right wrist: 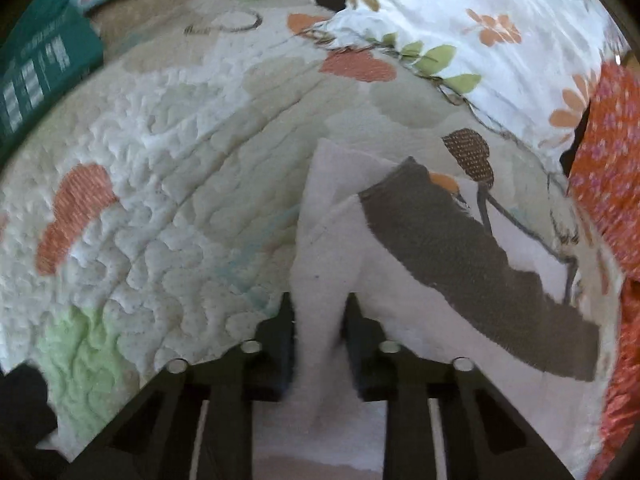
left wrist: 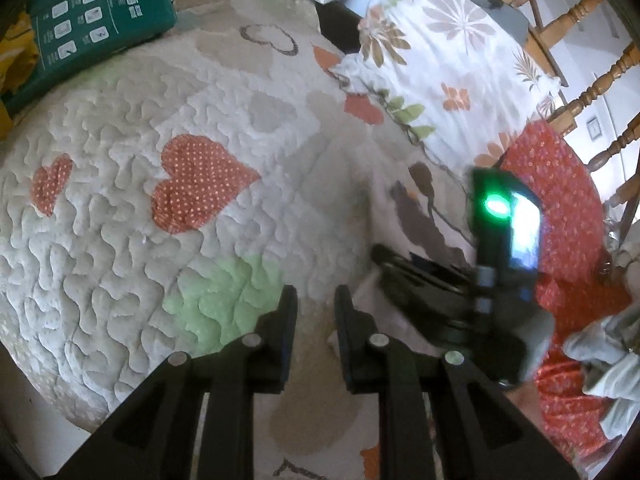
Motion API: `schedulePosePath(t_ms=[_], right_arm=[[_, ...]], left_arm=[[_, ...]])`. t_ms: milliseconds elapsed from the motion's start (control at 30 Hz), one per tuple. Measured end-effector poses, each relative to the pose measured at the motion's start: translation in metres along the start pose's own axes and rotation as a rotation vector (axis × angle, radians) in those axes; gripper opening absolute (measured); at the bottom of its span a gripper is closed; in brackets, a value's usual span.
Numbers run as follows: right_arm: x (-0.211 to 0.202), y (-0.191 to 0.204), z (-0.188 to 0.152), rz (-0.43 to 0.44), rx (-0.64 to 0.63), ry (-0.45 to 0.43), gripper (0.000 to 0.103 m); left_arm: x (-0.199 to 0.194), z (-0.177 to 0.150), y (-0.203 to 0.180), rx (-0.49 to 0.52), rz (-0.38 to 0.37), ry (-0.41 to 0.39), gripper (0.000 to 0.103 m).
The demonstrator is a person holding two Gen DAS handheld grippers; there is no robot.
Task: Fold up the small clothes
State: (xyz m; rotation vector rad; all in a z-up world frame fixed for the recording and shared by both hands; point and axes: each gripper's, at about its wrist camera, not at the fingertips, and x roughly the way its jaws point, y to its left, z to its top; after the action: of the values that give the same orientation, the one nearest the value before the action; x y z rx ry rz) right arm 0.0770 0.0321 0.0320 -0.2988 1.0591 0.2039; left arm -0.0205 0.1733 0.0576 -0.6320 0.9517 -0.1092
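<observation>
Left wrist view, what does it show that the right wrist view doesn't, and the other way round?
Only the left wrist view shows the wooden chair, some grey cloth at the right edge, and the right tongs from outside. Only the right wrist view shows the small white garment with a dark grey patch, pinched between the right tongs' fingers. Both share the quilt with hearts, the floral pillow, the green pack and the red cloth.

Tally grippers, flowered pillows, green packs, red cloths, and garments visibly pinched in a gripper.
grippers: 2, left gripper and right gripper
flowered pillow: 1
green pack: 1
red cloth: 1
pinched white garment: 1
total: 6
</observation>
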Motion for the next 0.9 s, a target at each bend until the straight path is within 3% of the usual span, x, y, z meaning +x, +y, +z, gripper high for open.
schedulePosePath(t_ms=[200,367,467,567,633,700,767,900], right_arm=[[-0.064,-0.074,-0.015,0.119,0.174,-0.152,0.018],[-0.110,-0.187,-0.067,0.109,0.366,-0.236,0.017],[-0.119,-0.258,-0.115,0.052,0.498,-0.236,0.017],[-0.099,-0.315,-0.163,0.028,0.621,-0.159,0.018],[-0.078,-0.338,-0.190,0.069,0.692,-0.089,0.021],[-0.072,-0.359,-0.207,0.137,0.807,-0.074,0.033],[-0.086,-0.368,-0.206,0.162,0.833,-0.126,0.034],[-0.112,-0.370,-0.201,0.165,0.779,-0.208,0.050]], left_arm=[[0.013,0.000,-0.037,0.033,-0.005,0.002,0.024],[0.038,-0.013,-0.092,0.117,-0.069,0.058,0.029],[0.059,-0.033,-0.130,0.180,-0.111,0.117,0.032],[0.081,-0.058,-0.164,0.252,-0.122,0.179,0.033],[0.097,-0.074,-0.183,0.301,-0.116,0.221,0.033],[0.107,-0.085,-0.192,0.321,-0.107,0.249,0.033],[0.116,-0.093,-0.198,0.321,-0.102,0.277,0.033],[0.122,-0.092,-0.206,0.313,-0.096,0.277,0.034]])
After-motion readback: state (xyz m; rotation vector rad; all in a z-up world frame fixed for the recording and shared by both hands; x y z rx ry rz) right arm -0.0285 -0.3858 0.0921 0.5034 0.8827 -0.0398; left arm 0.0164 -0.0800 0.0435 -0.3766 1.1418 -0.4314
